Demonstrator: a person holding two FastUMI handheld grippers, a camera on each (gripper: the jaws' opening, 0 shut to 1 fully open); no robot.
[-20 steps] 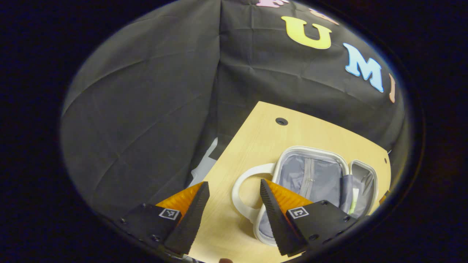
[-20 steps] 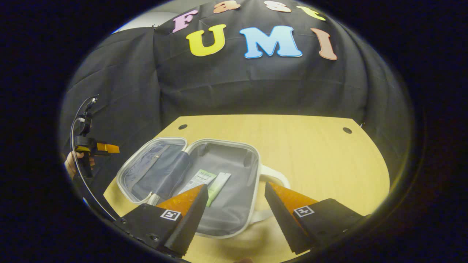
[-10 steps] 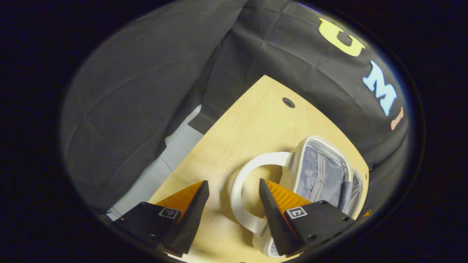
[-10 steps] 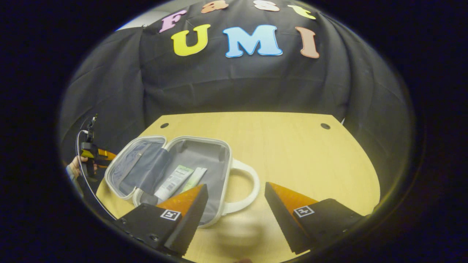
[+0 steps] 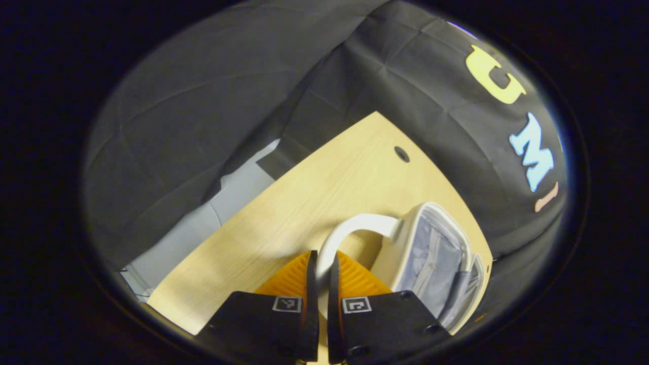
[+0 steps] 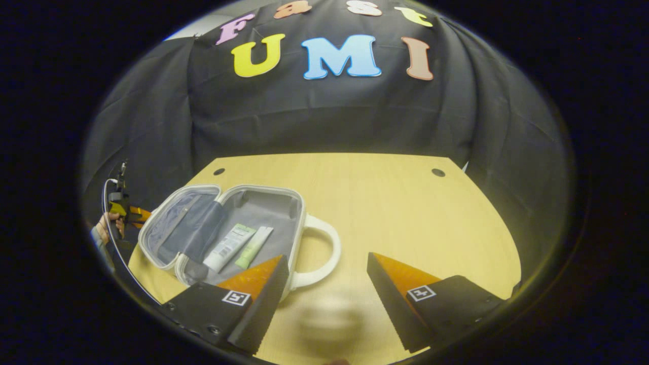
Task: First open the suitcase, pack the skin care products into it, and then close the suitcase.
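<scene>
Both fingers of the left gripper [image 5: 320,289] pinch the white loop handle [image 5: 338,234] of the open grey-lined white suitcase [image 6: 223,230] on the pale wooden table [image 6: 405,213]. Two skin care tubes [image 6: 238,247] lie inside the case. Spread wide, the right gripper [image 6: 327,284] holds nothing, its jaws just beside the other handle.

the table [image 6: 395,203] is pale yellow wood grain with small dark round holes. the suitcase [image 6: 299,223] has a white shell and a white handle [image 5: 350,225], and a grey lining [image 6: 263,208]. inside lie a white tube [image 6: 228,247] with a green end and a light green tube [image 6: 253,247].
</scene>
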